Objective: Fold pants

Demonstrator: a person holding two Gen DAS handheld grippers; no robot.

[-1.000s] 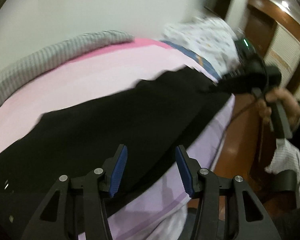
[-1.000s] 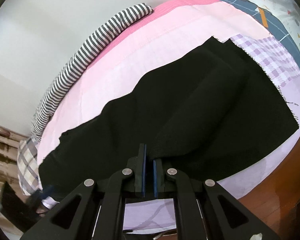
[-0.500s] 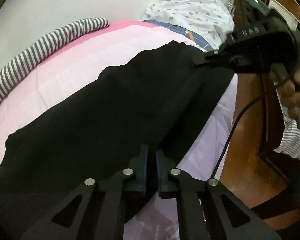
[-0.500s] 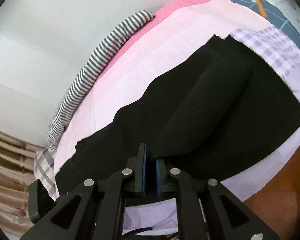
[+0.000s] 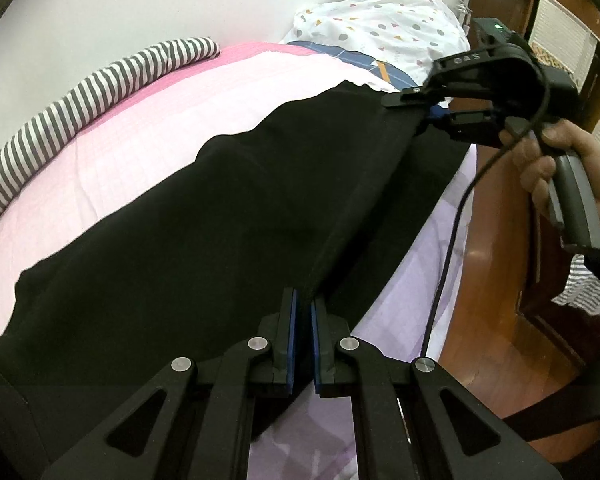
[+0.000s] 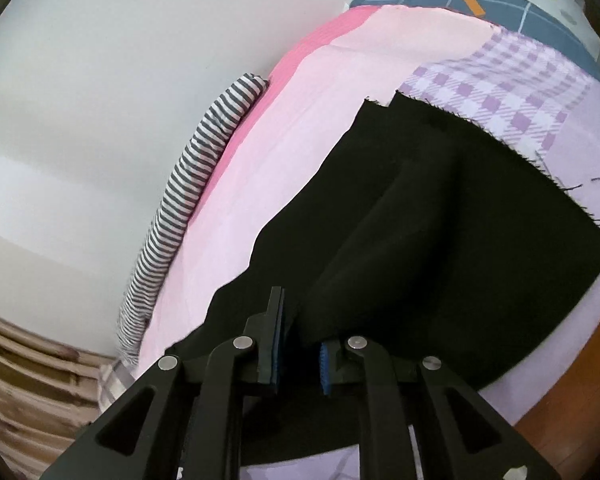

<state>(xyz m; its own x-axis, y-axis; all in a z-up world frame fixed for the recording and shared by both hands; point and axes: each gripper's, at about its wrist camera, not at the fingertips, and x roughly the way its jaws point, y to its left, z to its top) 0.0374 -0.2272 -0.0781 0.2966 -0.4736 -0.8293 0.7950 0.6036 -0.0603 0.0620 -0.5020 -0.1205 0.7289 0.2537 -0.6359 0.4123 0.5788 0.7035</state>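
A: Starting at the left gripper [image 5: 303,316]. Its jaws are pinched tight on the near edge of the pants [image 5: 204,216], with the black cloth rising as a ridge straight out of the pads.

B: And the right gripper [image 6: 300,344]?

A: Its jaws have just been opening. A fold of the pants [image 6: 440,240] is sitting between the pads, but a gap is showing on the right side, so I am reading it as letting go. The dark cloth makes that hard to confirm. In the left view the right gripper [image 5: 436,110] is hanging at the far end of the same ridge, gripped by a hand [image 5: 568,176].

B: Progress?

A: The pants are lying lengthwise on the bed [image 5: 148,128], near its front edge. One leg appears to be laid over the other, so the first lengthwise fold looks about done. The end-to-end folds are probably still waiting.

B: Surface and room?

A: The bed is wearing a pink sheet that is turning lilac checked [image 6: 512,92] toward the front. A striped roll [image 5: 80,96] is running along the white wall [image 5: 140,4]. A spotted pillow [image 5: 380,28] is sitting at the far end, and a wooden floor [image 5: 496,300] is showing beside the bed.
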